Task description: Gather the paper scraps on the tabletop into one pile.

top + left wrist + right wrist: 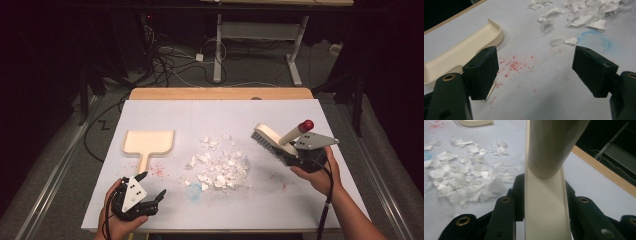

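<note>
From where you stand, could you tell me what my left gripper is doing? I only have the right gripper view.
Observer: The left gripper is open with nothing between its jaws, just past the end of the dustpan handle.
Operator: Thank you. Which way does the dustpan's open side face?
Observer: Away from the person, not toward the paper scraps.
Operator: And what am I holding?
Observer: The right gripper is shut on the brush; its handle ends in a red cap.

Dim overall, lit from above onto the white table (210, 112); dark, murky surroundings. Soft shadows under the jaws. Brush handle (554, 145) close to the lens, blurred. Grainy, slightly soft throughout.
</note>
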